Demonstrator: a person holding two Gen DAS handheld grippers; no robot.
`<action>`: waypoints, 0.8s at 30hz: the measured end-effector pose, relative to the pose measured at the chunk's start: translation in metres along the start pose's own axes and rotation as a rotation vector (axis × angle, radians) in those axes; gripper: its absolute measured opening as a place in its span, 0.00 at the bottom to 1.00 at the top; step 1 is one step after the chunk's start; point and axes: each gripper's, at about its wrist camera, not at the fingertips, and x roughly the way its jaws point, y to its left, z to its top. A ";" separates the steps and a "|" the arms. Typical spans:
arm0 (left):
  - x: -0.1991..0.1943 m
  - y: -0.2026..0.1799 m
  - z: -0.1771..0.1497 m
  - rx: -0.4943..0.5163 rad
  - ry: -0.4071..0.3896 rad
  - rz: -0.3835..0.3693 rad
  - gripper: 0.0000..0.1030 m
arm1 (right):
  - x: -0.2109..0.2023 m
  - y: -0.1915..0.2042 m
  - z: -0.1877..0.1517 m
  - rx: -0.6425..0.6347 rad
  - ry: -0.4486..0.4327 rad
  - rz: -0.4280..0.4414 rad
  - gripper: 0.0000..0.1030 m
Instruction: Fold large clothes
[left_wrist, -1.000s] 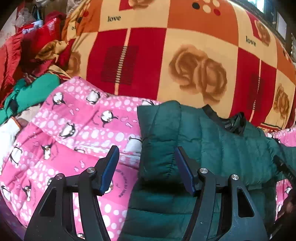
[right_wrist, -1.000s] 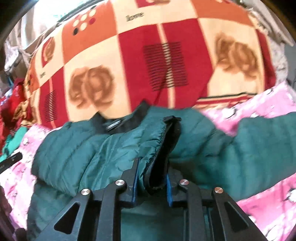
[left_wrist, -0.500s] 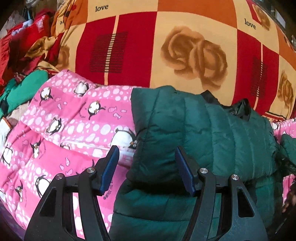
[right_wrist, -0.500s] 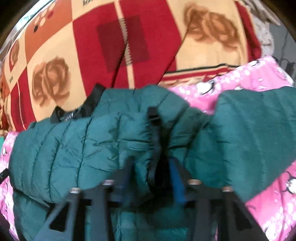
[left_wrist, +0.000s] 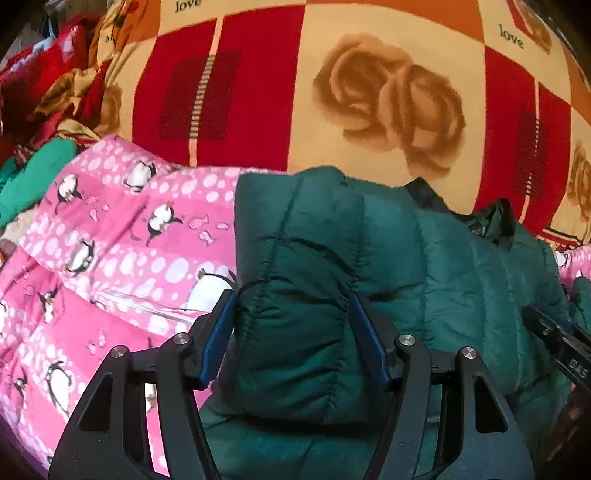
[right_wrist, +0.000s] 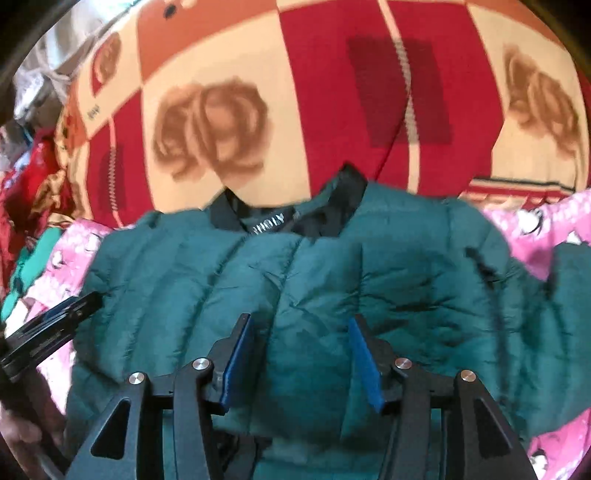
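A dark green quilted puffer jacket (left_wrist: 369, 266) lies on a pink penguin-print quilt (left_wrist: 122, 258), collar and black label (right_wrist: 269, 221) toward the far side. Its left sleeve is folded over the body. My left gripper (left_wrist: 291, 336) is open, its blue pads on either side of the folded sleeve's cuff end. My right gripper (right_wrist: 299, 358) is open and empty just above the jacket's chest. The right sleeve (right_wrist: 569, 295) lies out to the right. Each gripper shows at the edge of the other's view: the right one (left_wrist: 557, 343), the left one (right_wrist: 51, 325).
A red, orange and cream rose-print blanket (left_wrist: 369, 92) covers the bed beyond the jacket. A heap of red and teal clothes (left_wrist: 40, 110) lies at the far left. Pink quilt (right_wrist: 535, 225) also shows at the right of the jacket.
My right gripper was shut on the jacket's sleeve cuff and has let go and opened over the chest. My left gripper moved closer over the folded sleeve and stayed open.
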 end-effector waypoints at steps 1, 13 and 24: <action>0.003 0.000 -0.001 -0.005 0.001 -0.002 0.64 | 0.008 -0.001 0.000 0.004 0.004 -0.007 0.49; 0.013 -0.001 -0.009 -0.002 -0.021 0.025 0.75 | 0.022 -0.022 -0.005 0.049 0.013 -0.067 0.82; 0.014 -0.002 -0.011 0.002 -0.034 0.032 0.77 | 0.005 -0.044 -0.032 0.044 0.004 -0.076 0.83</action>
